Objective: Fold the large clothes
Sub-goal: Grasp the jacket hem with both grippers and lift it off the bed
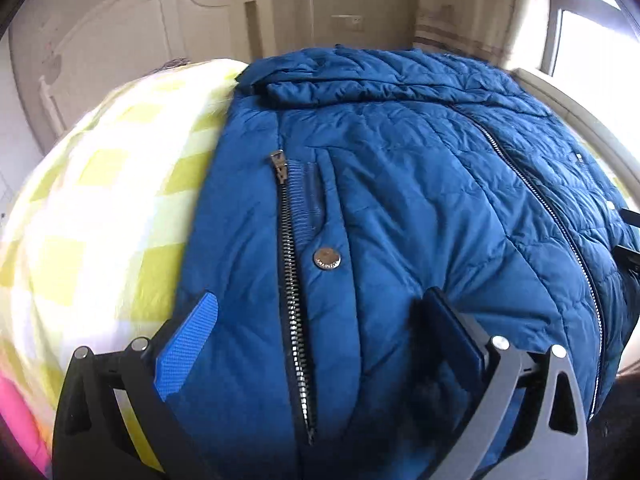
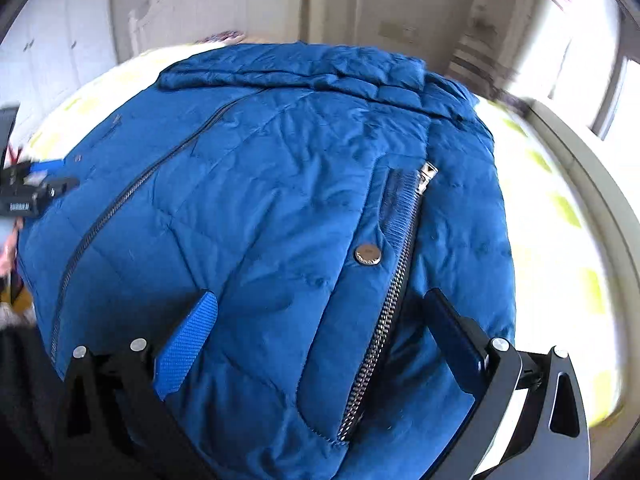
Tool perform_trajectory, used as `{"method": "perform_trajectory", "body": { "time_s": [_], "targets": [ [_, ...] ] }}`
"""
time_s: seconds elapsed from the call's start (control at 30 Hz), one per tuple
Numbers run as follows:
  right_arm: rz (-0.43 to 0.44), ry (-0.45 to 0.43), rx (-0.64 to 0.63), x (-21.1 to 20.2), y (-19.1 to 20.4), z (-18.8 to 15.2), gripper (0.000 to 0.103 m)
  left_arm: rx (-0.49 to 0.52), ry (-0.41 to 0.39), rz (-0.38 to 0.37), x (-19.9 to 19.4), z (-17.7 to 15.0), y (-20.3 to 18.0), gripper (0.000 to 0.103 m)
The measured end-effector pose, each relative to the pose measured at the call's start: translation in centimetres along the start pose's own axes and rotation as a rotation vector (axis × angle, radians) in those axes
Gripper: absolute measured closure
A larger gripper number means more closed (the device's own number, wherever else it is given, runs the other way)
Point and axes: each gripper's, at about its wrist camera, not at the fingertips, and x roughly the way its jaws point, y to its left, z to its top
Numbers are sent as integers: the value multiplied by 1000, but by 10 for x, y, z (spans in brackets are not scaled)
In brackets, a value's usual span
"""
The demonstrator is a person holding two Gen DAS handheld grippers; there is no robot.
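A blue quilted jacket [image 1: 400, 184] lies spread front-up on the bed, its main zipper closed and its collar at the far end. My left gripper [image 1: 320, 304] hovers open over the jacket's left pocket zipper [image 1: 292, 280] and a metal snap [image 1: 327, 258], nothing between its fingers. In the right wrist view the same jacket [image 2: 260, 200] fills the frame. My right gripper [image 2: 320, 304] is open above the right pocket zipper [image 2: 388, 308] near its snap [image 2: 368, 255]. The left gripper's body [image 2: 32, 192] shows at the far left edge of that view.
A yellow and white checked bedspread [image 1: 92, 216] covers the bed under the jacket. A white headboard [image 1: 160, 28] stands at the far end, a bright window [image 1: 592, 24] and a pale bed frame edge [image 2: 592, 184] on the right. Something pink [image 1: 20, 420] lies low left.
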Motion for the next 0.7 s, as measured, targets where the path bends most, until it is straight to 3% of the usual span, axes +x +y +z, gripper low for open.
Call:
{"method": "perform_trajectory", "body": {
  "time_s": [0.07, 0.17, 0.27, 0.33, 0.4, 0.47, 0.57, 0.63, 0.7],
  "targets": [
    [-7, -50, -57, -10, 18, 7, 5, 31, -47, -16, -15, 1, -12, 3],
    [89, -106, -136, -23, 49, 6, 5, 127, -93, -100, -36, -1, -44, 2],
    [96, -75, -210, -6, 68, -7, 6, 260, -63, -44, -22, -18, -76, 2],
    [170, -63, -128, -2, 52, -10, 5, 201, -89, -84, -19, -21, -68, 2],
    [163, -58, -134, -7, 46, -10, 6, 153, -56, -138, -17, -18, -55, 2],
    [90, -74, -163, -22, 41, -15, 6, 136, -73, -90, -27, -21, -40, 2],
    [70, -77, -126, -30, 19, -28, 6, 85, -90, -32, -36, -35, -14, 2],
    [103, -31, -55, -19, 0, -40, 5, 13, -56, -67, -28, -45, 8, 2],
    [135, -65, -10, -19, -8, -49, 5, -26, -62, -91, -27, -48, 20, 2]
  ]
}}
